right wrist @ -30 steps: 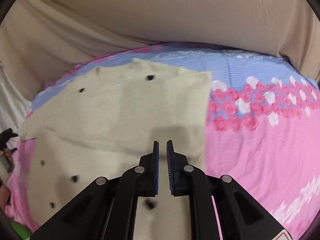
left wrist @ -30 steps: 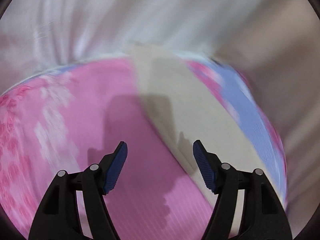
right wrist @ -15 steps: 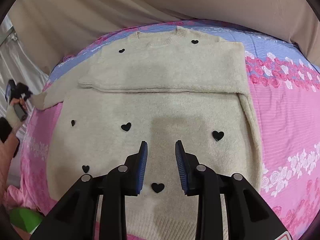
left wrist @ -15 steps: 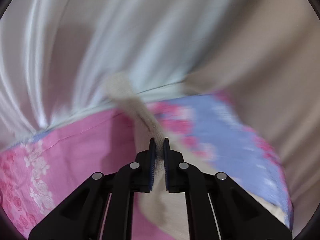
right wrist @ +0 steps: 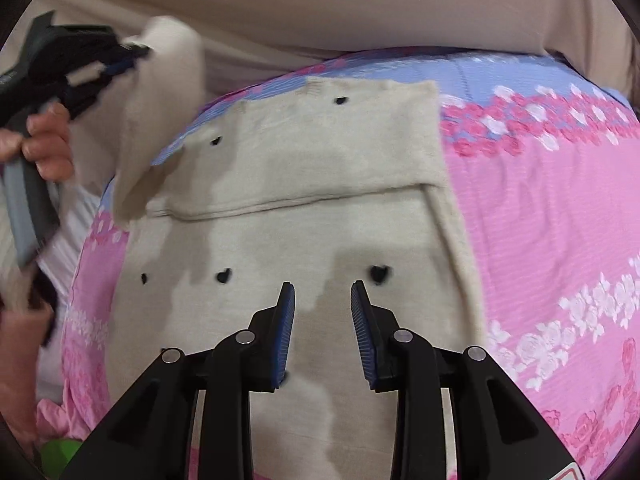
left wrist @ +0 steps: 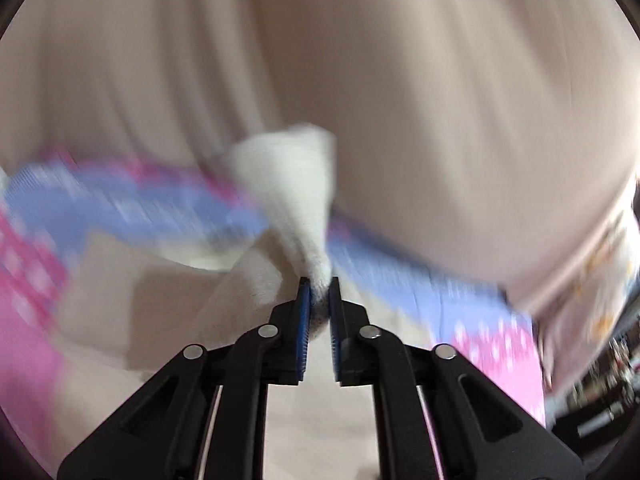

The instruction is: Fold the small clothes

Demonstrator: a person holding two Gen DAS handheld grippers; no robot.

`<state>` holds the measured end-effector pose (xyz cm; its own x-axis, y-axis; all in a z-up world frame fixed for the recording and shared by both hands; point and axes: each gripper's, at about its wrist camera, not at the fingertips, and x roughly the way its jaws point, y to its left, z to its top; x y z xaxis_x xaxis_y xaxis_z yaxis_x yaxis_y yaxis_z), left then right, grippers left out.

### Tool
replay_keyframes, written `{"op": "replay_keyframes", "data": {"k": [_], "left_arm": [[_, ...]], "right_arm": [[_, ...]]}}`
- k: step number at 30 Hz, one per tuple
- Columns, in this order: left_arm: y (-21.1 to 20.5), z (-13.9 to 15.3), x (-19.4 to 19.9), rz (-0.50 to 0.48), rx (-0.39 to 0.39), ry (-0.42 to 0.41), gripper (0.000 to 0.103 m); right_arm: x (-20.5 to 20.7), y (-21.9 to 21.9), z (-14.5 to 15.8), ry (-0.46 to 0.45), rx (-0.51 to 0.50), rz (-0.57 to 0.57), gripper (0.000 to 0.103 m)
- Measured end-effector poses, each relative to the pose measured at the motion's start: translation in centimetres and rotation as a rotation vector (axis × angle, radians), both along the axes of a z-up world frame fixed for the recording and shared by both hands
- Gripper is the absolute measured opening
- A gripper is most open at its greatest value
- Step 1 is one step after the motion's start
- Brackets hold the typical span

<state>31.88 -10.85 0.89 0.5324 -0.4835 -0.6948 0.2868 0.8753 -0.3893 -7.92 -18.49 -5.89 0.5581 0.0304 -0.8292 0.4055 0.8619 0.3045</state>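
Pinching the cream knitted sleeve [left wrist: 296, 200] between its blue-padded jaws, my left gripper [left wrist: 319, 292] has the cuff bunched right at its tips; those jaws clamped onto it within the last second and have eased a little wider since, the sleeve between them. In the right wrist view that same gripper [right wrist: 132, 54] hangs up and to the left of my right one, my left hand [right wrist: 48, 144] around its handle, and the sleeve [right wrist: 160, 112] trails from it down to the sweater's shoulder. My right gripper [right wrist: 322, 292] hovers with jaws parted, nothing between them. Just beyond its tips lies the cream knitted sweater with small black hearts [right wrist: 304, 184], flat on the pink and blue flowered bedsheet [right wrist: 552, 208], its other sleeve folded across the chest.
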Motion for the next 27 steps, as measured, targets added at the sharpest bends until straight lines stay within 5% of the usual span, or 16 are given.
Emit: {"op": "replay_keyframes", "data": {"k": [3,6,10,15,21,23,24,27], "left_arm": [[-4.9,-7.3,-2.7,-0.044,0.090,0.151,0.017],[-4.9,-10.8,-7.0,-0.033,0.140,0.210,0.026],[2.2,-9.3,-11.8,0.126,0.048,0.191,0.061],[10.4,-8.2,-11.0,0.313,-0.005,0.213,0.061],[18.9,-10.0,-9.5,0.505,-0.174,0.299,0.062],[21.4,-10.9,-8.2,0.563,-0.250,0.335,0.062],[22.2,-11.3,-7.4,0.587,-0.288,0.348,0.062],[24.6,-12.7,-5.3,0.670,-0.427,0.392,0.054]], "right_arm": [[-1.7,-2.2,-1.3,0.030,0.007,-0.030,0.031],[-2.5,-3.9,-1.6,0.040,-0.005,-0.034,0.031],[0.3,-6.0,-1.3,-0.010,0.084,-0.003,0.045],[8.5,-7.9,-2.6,-0.109,0.297,0.018,0.046],[15.9,-7.6,-7.2,-0.045,0.436,-0.083,0.047],[17.0,-7.1,-6.9,-0.085,0.444,-0.093,0.031],[17.6,-6.7,-6.2,-0.090,0.420,-0.082,0.008],[17.7,-6.2,-3.2,-0.173,0.345,-0.058,0.008]]}}
